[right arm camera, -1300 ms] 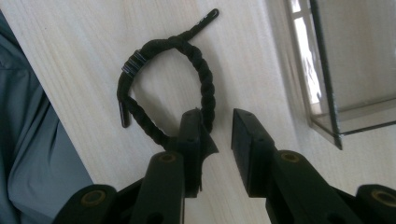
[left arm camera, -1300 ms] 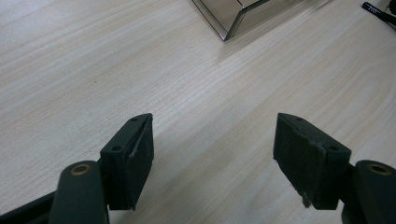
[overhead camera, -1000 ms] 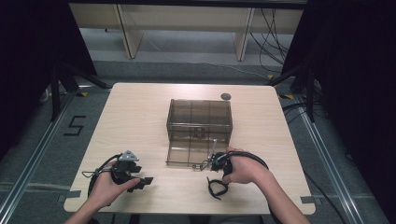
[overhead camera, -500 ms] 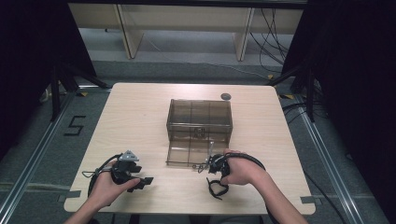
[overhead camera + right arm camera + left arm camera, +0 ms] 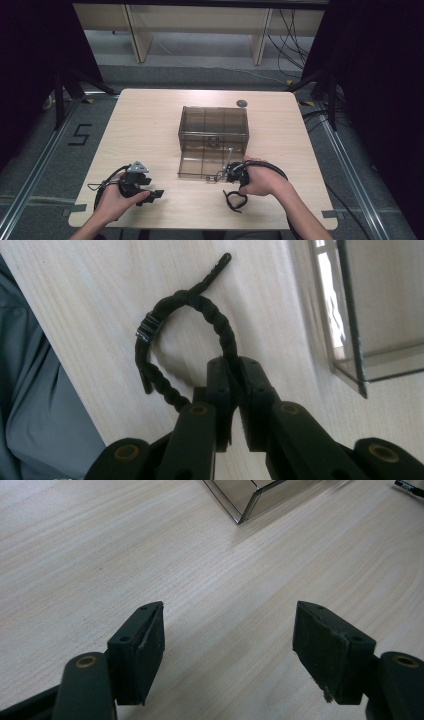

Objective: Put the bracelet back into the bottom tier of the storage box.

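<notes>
Gripping the looped black cord point(image 5: 200, 315), right fingers point(image 5: 235, 375) have just closed; its free end points away.

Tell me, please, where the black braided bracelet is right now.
The black braided bracelet is clamped in the right gripper, low over the table's near edge, beside the open smoky box.

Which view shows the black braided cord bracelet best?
The right gripper view: the black braided cord bracelet is close up, its loop and metal clasp clear, the right gripper shut on it. The high view shows a small dark loop below the right hand.
</notes>
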A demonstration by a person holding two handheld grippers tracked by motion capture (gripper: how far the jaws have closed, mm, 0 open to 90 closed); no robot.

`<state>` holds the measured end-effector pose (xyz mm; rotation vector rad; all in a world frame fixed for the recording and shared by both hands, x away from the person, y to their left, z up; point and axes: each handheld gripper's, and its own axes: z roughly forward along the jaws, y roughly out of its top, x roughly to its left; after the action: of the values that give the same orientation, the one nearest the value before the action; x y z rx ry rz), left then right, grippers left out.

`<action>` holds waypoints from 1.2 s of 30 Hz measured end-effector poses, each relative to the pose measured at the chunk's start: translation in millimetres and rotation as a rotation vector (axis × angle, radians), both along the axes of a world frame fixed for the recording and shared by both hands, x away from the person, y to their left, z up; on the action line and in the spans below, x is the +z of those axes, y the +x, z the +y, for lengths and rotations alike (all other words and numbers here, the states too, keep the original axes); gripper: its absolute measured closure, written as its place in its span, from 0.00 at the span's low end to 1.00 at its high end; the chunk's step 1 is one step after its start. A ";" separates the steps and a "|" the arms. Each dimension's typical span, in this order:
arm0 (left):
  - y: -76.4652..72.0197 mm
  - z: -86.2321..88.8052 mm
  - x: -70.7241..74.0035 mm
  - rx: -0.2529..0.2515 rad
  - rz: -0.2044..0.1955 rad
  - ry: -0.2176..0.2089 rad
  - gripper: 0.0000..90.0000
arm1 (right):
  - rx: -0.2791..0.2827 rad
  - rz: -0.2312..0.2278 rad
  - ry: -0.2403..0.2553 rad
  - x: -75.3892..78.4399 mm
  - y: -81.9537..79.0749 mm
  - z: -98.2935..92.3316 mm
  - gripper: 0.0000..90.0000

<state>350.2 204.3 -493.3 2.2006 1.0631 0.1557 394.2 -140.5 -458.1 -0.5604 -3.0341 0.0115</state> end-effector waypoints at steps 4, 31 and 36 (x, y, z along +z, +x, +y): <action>-0.1 -0.4 -0.3 0.004 0.007 -0.005 0.32 | -0.007 -0.015 -0.007 7.4 2.6 -3.4 0.94; -0.3 0.9 1.4 0.003 -0.002 0.002 0.32 | -0.014 -0.082 0.002 45.8 22.6 -13.2 0.94; 0.0 1.0 1.0 0.002 -0.003 -0.005 0.32 | -0.030 -0.080 0.006 49.9 25.9 -14.1 0.94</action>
<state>350.2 205.4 -492.3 2.1942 1.0636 0.1570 420.1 -154.6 -408.2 -0.6213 -3.1012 -0.0217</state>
